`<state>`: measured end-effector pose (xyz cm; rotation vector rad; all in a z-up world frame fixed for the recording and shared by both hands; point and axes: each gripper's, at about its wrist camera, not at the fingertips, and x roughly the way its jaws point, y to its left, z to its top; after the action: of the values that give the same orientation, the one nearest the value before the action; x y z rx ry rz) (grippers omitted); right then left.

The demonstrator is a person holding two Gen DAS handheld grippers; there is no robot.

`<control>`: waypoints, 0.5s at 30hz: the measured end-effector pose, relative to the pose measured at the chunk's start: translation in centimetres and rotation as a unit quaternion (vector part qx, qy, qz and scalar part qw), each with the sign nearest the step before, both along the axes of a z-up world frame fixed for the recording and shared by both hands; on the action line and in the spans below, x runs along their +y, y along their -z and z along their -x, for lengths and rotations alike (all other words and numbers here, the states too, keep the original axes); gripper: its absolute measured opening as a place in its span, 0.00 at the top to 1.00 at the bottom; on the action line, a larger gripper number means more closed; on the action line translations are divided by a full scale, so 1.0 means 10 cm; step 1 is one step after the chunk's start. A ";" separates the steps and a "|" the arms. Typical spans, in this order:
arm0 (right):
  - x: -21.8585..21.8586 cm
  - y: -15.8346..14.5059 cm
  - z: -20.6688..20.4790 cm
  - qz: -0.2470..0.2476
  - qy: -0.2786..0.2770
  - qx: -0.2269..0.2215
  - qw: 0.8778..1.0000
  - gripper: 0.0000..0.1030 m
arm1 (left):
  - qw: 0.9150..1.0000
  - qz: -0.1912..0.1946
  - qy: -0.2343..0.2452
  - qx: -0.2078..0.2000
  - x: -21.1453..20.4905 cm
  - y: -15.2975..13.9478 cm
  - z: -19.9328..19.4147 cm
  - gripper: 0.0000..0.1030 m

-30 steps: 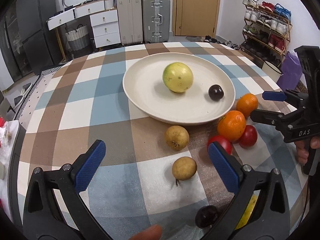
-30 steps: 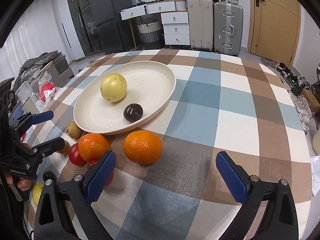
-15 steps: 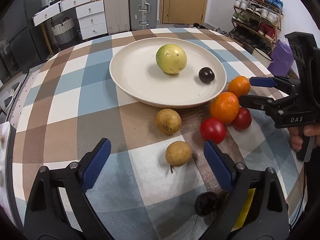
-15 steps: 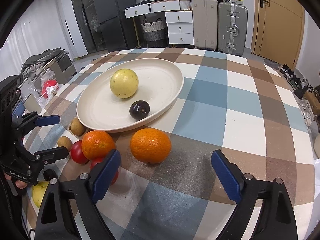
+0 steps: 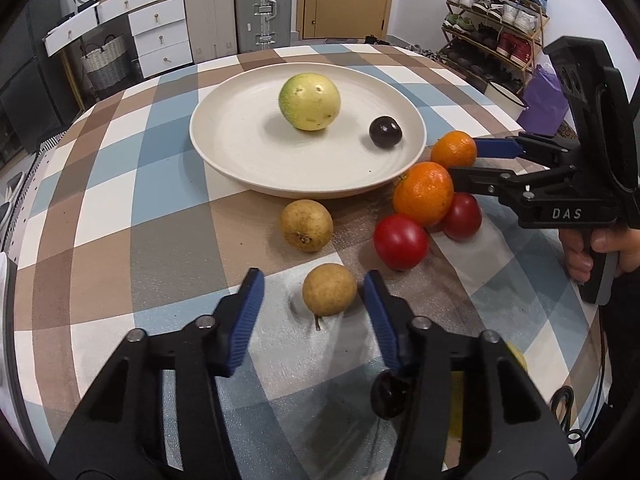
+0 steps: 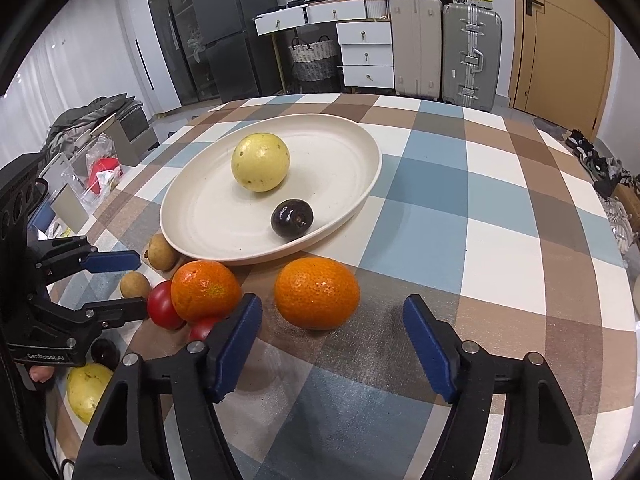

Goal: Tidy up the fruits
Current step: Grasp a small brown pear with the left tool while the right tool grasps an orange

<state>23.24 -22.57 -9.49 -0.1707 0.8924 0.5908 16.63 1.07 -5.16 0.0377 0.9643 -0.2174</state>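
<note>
A cream plate holds a yellow-green round fruit and a dark plum. My left gripper straddles a small brown fruit on the checked cloth. Its jaws are closing, and the pads stand just clear of the fruit. My right gripper has an orange between its closing jaws, with gaps on both sides. A second orange lies beside it.
Another brown fruit sits by the plate's near rim. Two red tomatoes crowd the second orange. A dark fruit and a yellow fruit lie under the left gripper. Suitcases and drawers stand beyond the table.
Both pairs of jaws have narrowed, the left much more. The small brown fruit now sits between the left fingers, and the orange between the right fingers.
</note>
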 end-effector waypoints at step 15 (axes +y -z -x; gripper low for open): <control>-0.02 -0.02 0.00 -0.018 -0.004 0.002 1.000 0.39 | 0.999 0.019 0.008 -0.039 0.02 -0.16 0.08 0.78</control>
<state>23.29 -22.78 -9.32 -0.1407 0.8852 0.6136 15.82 1.23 -3.57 0.0192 0.8814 -0.2482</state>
